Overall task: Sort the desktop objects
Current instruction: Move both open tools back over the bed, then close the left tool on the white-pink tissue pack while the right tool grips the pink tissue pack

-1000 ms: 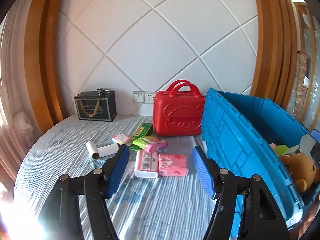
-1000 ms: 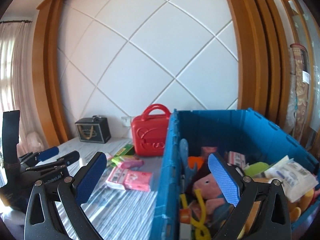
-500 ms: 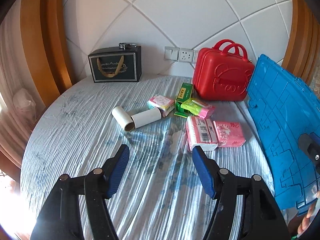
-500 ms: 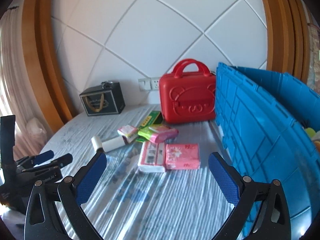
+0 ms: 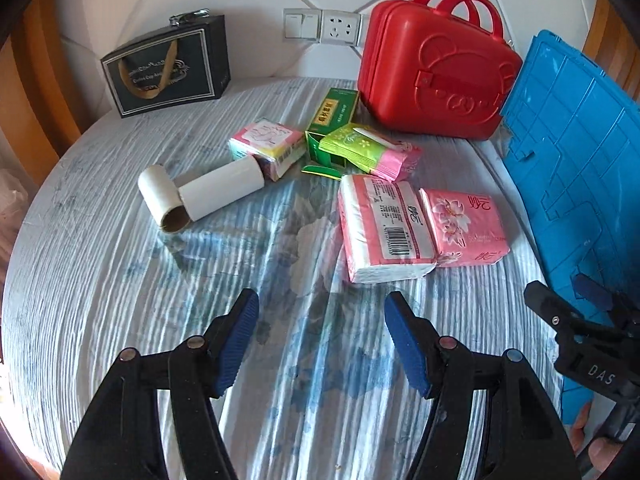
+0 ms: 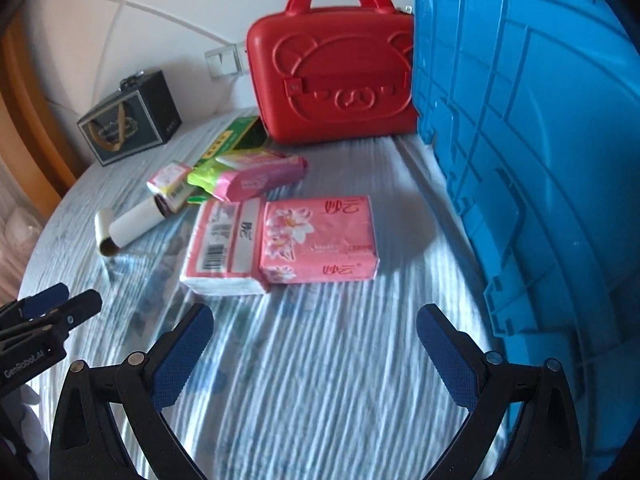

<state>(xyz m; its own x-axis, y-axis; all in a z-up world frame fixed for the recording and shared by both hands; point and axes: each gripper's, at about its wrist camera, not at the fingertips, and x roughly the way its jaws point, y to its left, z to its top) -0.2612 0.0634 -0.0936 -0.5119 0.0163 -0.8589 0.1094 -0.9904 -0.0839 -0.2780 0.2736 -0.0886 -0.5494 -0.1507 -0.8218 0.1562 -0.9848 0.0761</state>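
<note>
Two pink tissue packs lie side by side mid-table: a barcode pack (image 5: 384, 228) (image 6: 224, 248) and a flower pack (image 5: 464, 228) (image 6: 318, 240). Behind them lie a green-pink wipes pack (image 5: 370, 152) (image 6: 248, 174), a green box (image 5: 332, 120) (image 6: 232, 138), a small pink pack (image 5: 266, 146) (image 6: 168, 178) and two cardboard tubes (image 5: 200, 196) (image 6: 128, 226). My left gripper (image 5: 320, 320) is open and empty, just short of the barcode pack. My right gripper (image 6: 314, 330) is open and empty, in front of the flower pack.
A blue crate (image 5: 572, 152) (image 6: 528, 160) stands along the right. A red case (image 5: 436, 76) (image 6: 332, 80) and a dark gift box (image 5: 168, 68) (image 6: 128, 120) stand at the back by the wall. The round table (image 5: 120, 300) has a striped cloth.
Both grippers have tilted down and moved closer to the table. The view dropped from the wall and the crate's inside to the items on the cloth. Both stay open.
</note>
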